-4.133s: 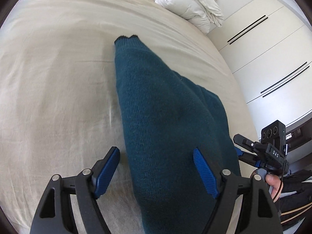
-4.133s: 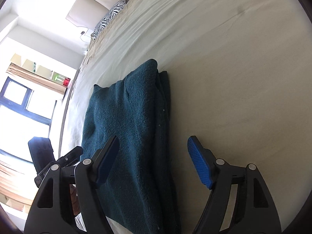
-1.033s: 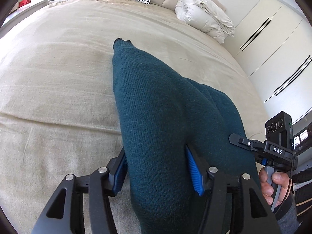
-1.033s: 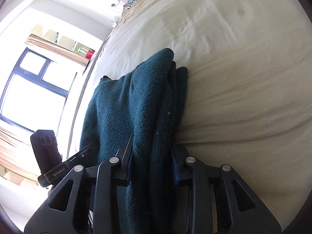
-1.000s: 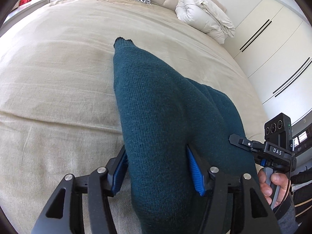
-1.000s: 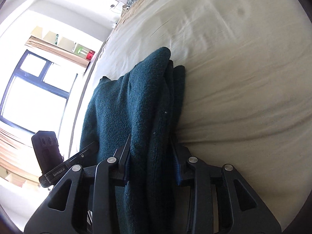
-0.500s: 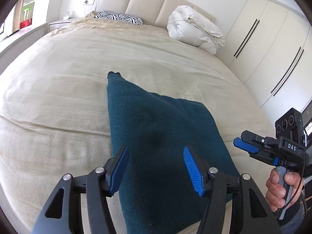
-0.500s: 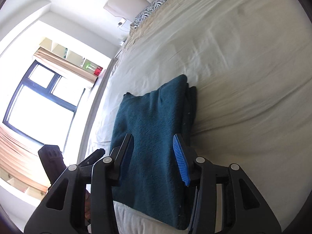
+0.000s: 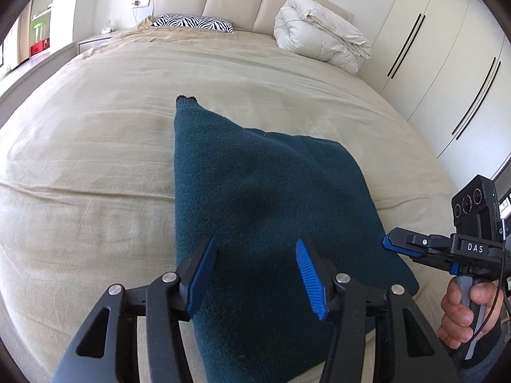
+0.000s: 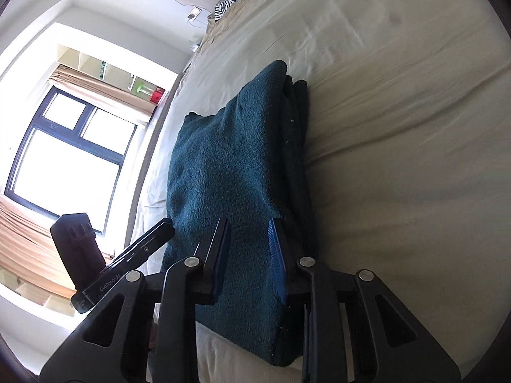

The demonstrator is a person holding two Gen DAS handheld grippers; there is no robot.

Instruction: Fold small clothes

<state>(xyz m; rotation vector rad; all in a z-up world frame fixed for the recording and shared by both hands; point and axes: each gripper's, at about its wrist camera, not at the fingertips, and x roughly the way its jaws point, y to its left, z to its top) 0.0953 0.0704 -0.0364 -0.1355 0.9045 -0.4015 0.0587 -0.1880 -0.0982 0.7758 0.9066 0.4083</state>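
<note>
A dark teal knit garment lies folded in layers on the beige bed, one narrow end pointing toward the headboard. It also shows in the right wrist view, with stacked layers along its right edge. My left gripper is open and raised above the near end of the garment, holding nothing. My right gripper is open, narrower, above the garment's near edge and empty. The right gripper also shows in the left wrist view, to the right of the garment.
The beige bedspread spreads wide on all sides. A rolled white duvet and a zebra pillow lie at the headboard. White wardrobe doors stand on the right. A window is on the left side.
Both grippers were shut on the garment's near end a second ago. They have opened, let it go and pulled back and up. The garment now lies flat on the bed.
</note>
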